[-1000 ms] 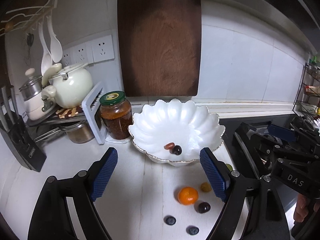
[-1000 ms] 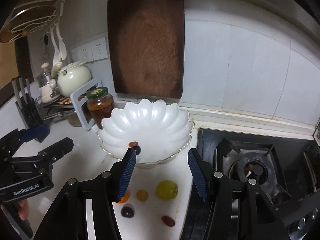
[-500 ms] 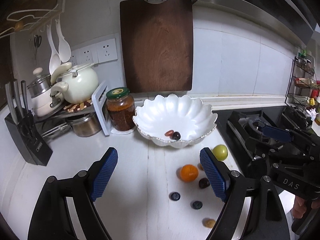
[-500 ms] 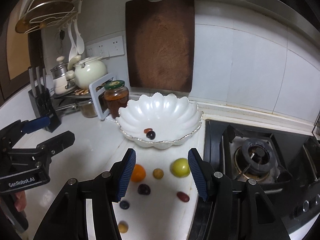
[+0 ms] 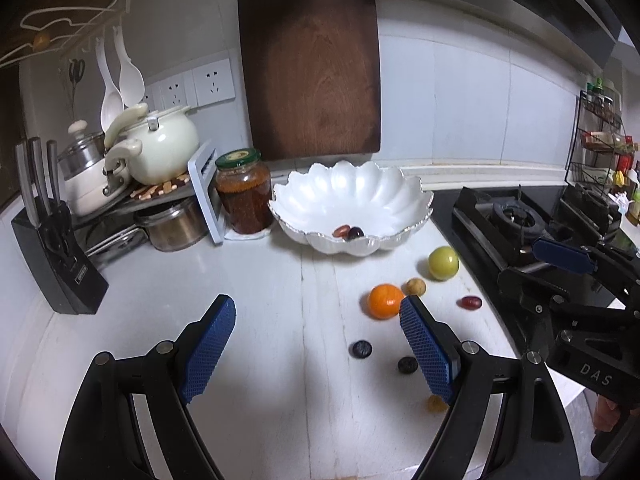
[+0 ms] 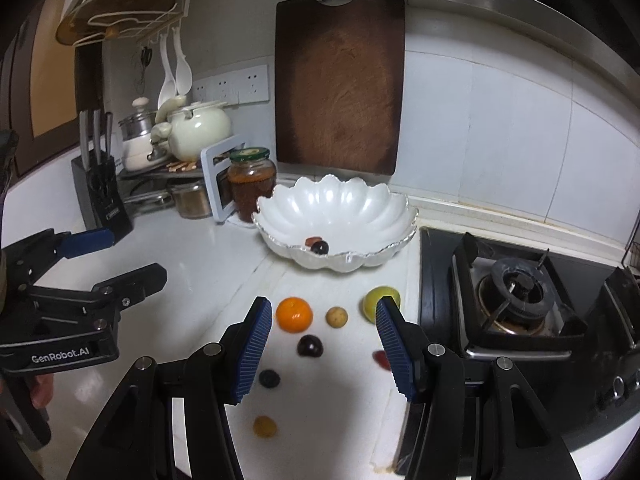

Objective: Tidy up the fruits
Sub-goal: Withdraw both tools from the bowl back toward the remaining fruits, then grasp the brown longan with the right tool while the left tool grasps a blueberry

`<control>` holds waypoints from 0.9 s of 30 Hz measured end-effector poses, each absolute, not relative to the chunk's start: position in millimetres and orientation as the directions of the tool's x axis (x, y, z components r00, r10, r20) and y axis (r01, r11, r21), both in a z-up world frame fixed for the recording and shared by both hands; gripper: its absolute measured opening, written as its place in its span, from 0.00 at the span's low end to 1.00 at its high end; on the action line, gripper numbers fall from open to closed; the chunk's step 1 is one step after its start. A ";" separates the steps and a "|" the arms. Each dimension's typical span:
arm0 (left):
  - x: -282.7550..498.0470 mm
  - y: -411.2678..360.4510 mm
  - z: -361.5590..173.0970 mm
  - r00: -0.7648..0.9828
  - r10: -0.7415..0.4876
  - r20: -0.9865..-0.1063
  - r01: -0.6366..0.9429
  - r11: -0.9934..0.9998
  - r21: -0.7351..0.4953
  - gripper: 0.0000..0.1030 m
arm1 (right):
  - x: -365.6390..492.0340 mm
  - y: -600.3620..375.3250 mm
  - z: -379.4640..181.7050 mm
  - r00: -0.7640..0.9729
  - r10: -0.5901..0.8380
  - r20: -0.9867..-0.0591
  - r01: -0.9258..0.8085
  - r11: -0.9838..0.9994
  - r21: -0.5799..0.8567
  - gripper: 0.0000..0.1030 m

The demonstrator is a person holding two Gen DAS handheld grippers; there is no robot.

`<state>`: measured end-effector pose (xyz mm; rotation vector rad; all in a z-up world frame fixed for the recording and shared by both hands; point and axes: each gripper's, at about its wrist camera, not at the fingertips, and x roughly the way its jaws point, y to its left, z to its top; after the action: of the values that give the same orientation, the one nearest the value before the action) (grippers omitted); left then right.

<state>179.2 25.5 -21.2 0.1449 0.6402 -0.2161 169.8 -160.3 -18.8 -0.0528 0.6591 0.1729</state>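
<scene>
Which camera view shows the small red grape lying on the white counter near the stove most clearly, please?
The left wrist view: the small red grape lies fully exposed. In the right wrist view, the right gripper's blue finger covers half of it.

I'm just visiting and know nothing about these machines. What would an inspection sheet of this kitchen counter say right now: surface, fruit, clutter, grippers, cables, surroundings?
Surface: white counter, bare in front of the left hand-held gripper.
Job's things: white scalloped bowl holds two small fruits; loose on the counter are an orange, a green fruit, a small tan fruit, a dark grape, a blueberry, a yellow berry and a red fruit partly hidden.
Clutter: jar, knife block, pots.
Grippers: left hand-held gripper open, empty; right hand-held gripper open, empty, above the fruit.
Cables: nothing seen.
Surroundings: cutting board on the tiled wall, gas stove at right.
</scene>
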 end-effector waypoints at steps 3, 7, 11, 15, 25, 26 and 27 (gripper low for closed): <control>177.6 28.3 -27.0 0.775 -0.154 -0.613 0.255 0.964 0.080 0.82 | 162.8 -154.7 -24.4 0.767 0.146 -0.625 -0.180 0.984 0.009 0.54; 176.8 33.2 -35.1 0.769 -0.152 -0.621 0.275 0.955 0.107 0.82 | 156.6 -145.9 -33.0 0.763 0.109 -0.637 -0.161 0.987 -0.024 0.54; 177.3 36.5 -45.6 0.756 -0.165 -0.633 0.307 0.944 0.121 0.82 | 154.7 -140.2 -44.4 0.733 0.117 -0.670 -0.156 0.988 0.001 0.54; 178.5 36.1 -56.1 0.747 -0.180 -0.640 0.341 0.930 0.136 0.81 | 151.5 -135.1 -55.2 0.712 0.119 -0.692 -0.157 0.988 0.008 0.54; 190.5 31.2 -86.8 0.701 -0.226 -0.677 0.423 0.896 0.138 0.77 | 151.1 -126.1 -92.4 0.595 0.151 -0.790 -0.162 0.985 0.066 0.54; 192.2 30.4 -90.1 0.696 -0.230 -0.681 0.430 0.892 0.138 0.77 | 151.2 -125.3 -96.2 0.587 0.147 -0.796 -0.159 0.985 0.064 0.54; 194.2 29.5 -94.1 0.689 -0.234 -0.686 0.437 0.889 0.136 0.77 | 151.2 -124.6 -98.9 0.583 0.144 -0.800 -0.159 0.985 0.062 0.54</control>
<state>194.2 29.5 -94.1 0.3007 0.7186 -0.3811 151.2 -124.6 -98.9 -0.0169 0.9323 0.1770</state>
